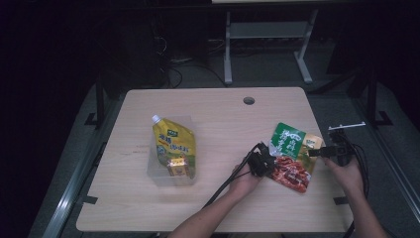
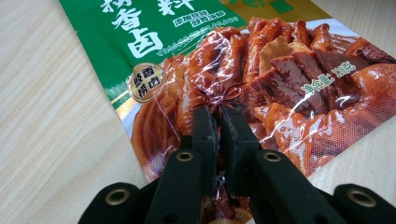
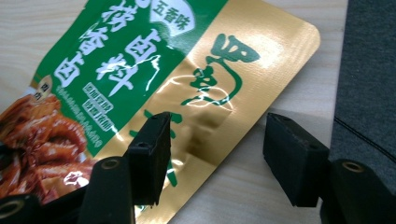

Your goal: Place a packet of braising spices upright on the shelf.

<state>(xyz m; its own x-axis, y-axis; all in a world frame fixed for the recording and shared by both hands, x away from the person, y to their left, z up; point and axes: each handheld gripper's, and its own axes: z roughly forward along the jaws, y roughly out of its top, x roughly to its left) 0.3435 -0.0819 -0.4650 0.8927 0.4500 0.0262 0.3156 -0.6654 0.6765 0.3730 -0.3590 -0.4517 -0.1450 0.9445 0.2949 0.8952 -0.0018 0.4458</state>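
A glossy green, gold and red foil pouch (image 1: 293,156) lies flat near the right edge of a pale wood-grain table (image 1: 218,114), long axis slanting away. The left gripper (image 2: 219,114) has its jaws pinched on crinkled film at the pouch's red end. The right gripper (image 3: 217,158) is spread wide, one jaw over the gold corner, the other over bare wood, gripping nothing

green pouch (image 3: 140,65): we read "五香味" and "卤料"
its front (image 2: 261,70): "净含量"
yellow pouch (image 1: 174,147): print too small for us
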